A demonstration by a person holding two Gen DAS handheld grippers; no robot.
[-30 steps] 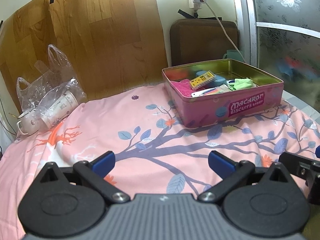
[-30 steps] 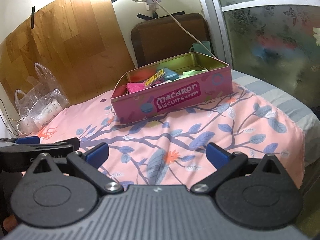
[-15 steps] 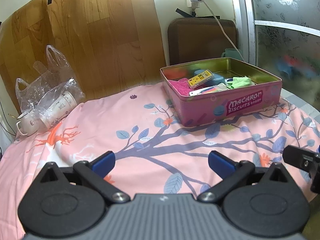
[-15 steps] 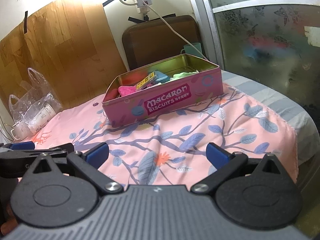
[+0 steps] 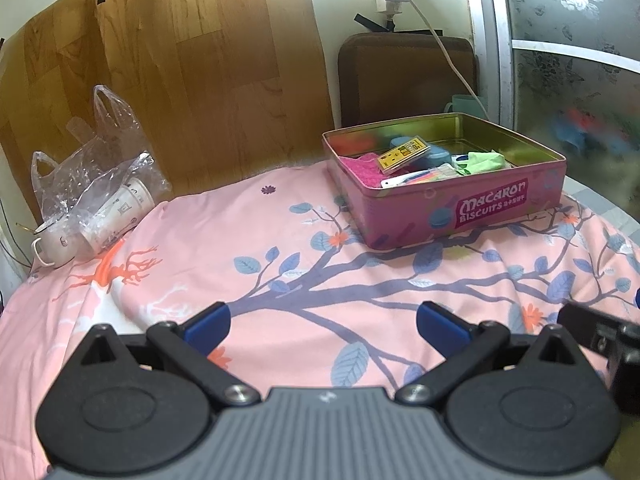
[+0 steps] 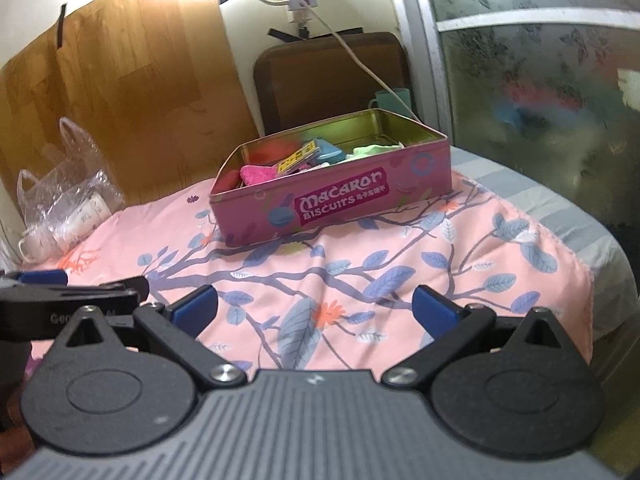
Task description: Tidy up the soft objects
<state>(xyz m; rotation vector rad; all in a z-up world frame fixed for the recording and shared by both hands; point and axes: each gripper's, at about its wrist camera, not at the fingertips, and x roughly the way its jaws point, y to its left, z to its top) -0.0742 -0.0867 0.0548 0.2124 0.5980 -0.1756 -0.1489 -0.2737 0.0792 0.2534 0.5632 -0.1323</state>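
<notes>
A pink Macaron Biscuits tin stands open on the pink floral cloth, far right in the left wrist view and centre in the right wrist view. Inside lie a pink cloth, a green cloth, a yellow card packet and a blue item. My left gripper is open and empty, low over the cloth, well short of the tin. My right gripper is open and empty, also short of the tin.
A clear plastic bag with paper cups and a white mug lie at the far left. A brown chair back and a teal cup stand behind the tin. Frosted glass is on the right. The cloth's right edge drops off.
Both grippers have drawn back from the tin, so it looks smaller and farther. The jaws stay open. Nothing on the cloth has moved.
</notes>
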